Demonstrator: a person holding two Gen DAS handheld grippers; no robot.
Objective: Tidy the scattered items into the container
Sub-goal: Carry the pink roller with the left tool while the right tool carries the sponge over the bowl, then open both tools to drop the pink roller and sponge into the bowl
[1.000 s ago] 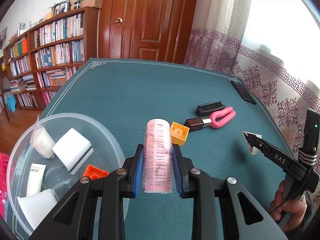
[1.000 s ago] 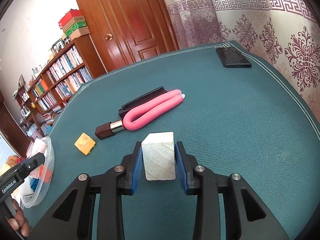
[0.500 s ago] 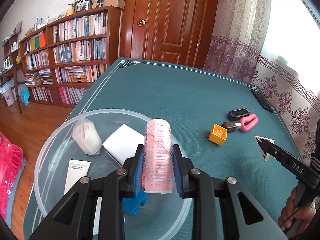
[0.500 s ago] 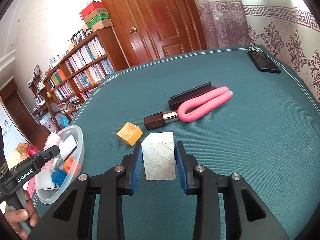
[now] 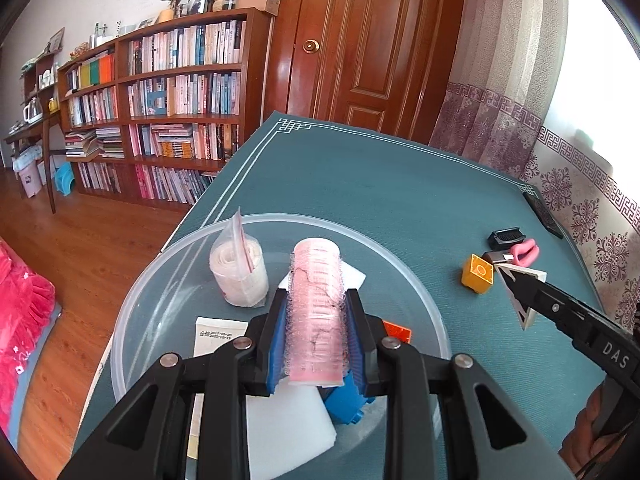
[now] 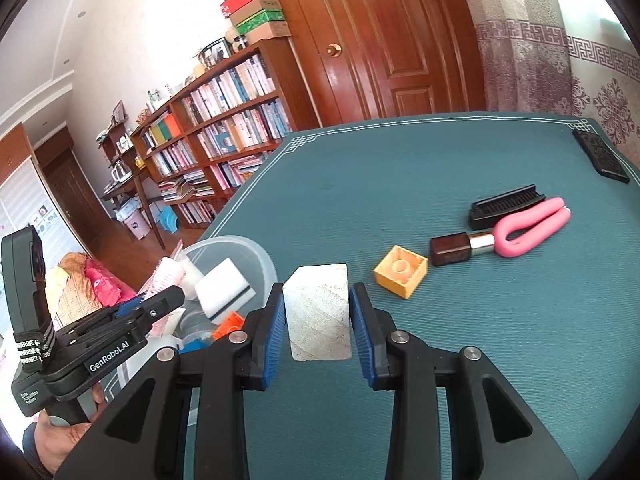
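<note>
The left claw (image 5: 316, 328) grips a pink hair roller (image 5: 316, 312) above the clear container (image 5: 424, 300). The right claw (image 6: 318, 320) clamps a pale block (image 6: 318, 312) over the teal counter (image 6: 500, 340), near a yellow brick (image 6: 401, 271); bookshelves (image 5: 176, 108) stand behind.

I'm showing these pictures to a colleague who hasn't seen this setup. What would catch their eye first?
Probably the pink hair roller clamped in the left hand-held gripper, poised above the clear plastic bowl of collected items. Next, the pale stone-like block pinched in the right hand-held gripper, with a yellow toy brick and a pink looped tool lying on the teal tablecloth beyond.
</note>
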